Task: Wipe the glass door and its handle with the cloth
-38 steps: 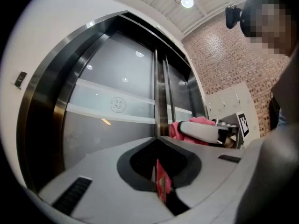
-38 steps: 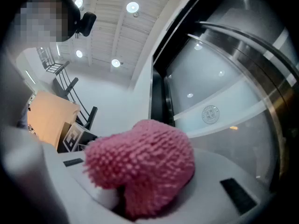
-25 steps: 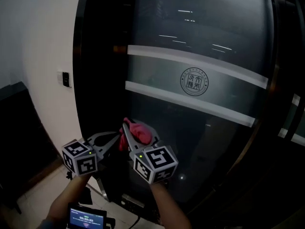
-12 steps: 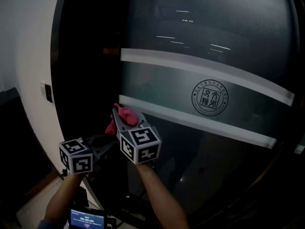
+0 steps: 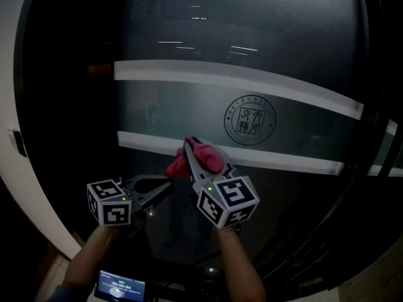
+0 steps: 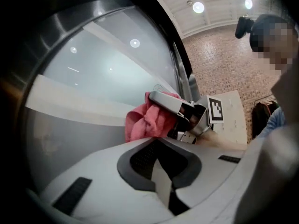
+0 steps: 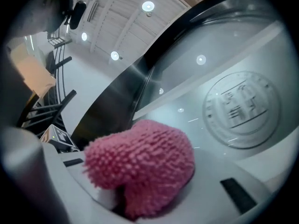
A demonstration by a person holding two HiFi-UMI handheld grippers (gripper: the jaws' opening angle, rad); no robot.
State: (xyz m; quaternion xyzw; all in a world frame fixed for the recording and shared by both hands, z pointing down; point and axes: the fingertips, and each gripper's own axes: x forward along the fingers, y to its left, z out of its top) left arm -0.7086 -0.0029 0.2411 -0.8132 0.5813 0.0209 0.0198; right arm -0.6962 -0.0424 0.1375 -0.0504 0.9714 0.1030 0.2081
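Compared with a second ago, the pink cloth (image 5: 211, 157) sits higher on the glass door (image 5: 283, 49). It was on the dark pane under the lower frosted stripe (image 5: 296, 163); now it lies over that stripe, just below and to the left of the round seal (image 5: 249, 119). The right gripper (image 5: 196, 162) holds it, jaws clamped on the bunched cloth, whose nubbly face bulges out ahead of them towards the glass. That suggests the wiping of the pane is under way, with only a small patch near the stripe covered so far.

The left gripper (image 5: 165, 186) hangs just beside and below the right one. Its jaws are drawn together on nothing, and it takes no part in the wipe.

Open glass runs upward past the upper stripe (image 5: 252, 80) and across to the right, so there is free room for long strokes both ways. To the left, the dark door frame (image 5: 63, 106) closes the pane off. The handle cannot be picked out with certainty in any view, so it looks untouched.
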